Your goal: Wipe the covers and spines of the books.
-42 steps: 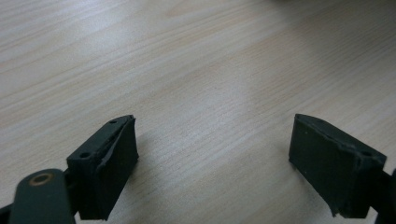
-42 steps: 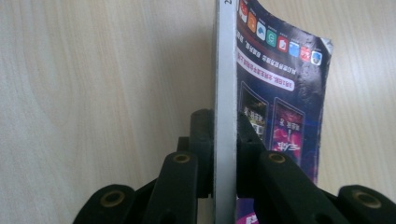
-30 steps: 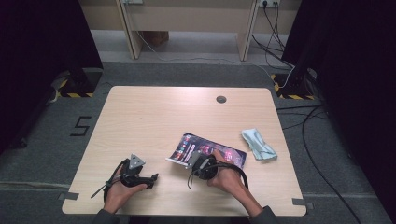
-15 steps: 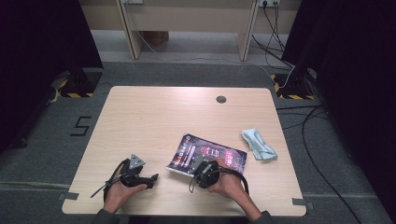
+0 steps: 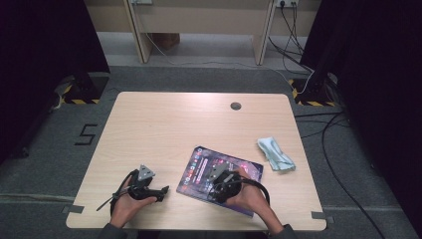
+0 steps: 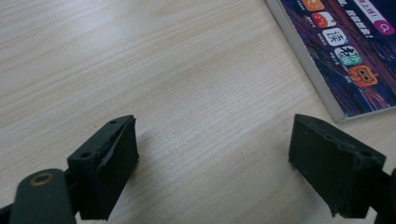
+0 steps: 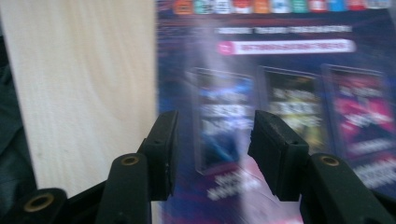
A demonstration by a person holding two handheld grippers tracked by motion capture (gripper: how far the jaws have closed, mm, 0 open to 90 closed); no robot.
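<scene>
The book (image 5: 219,177) is covered by the part-open right gripper (image 5: 215,175), presumably for repositioning, while the left gripper (image 5: 158,190) is held wide over the table (image 5: 164,129).

The book (image 5: 219,172) has slid toward the person and turned a little, dragged by the right gripper (image 5: 221,181) as that hand pulled back.

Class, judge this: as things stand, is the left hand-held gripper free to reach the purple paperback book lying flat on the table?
Probably yes: the left hand-held gripper stands open, with bare wooden table between it and the purple paperback book.
</scene>
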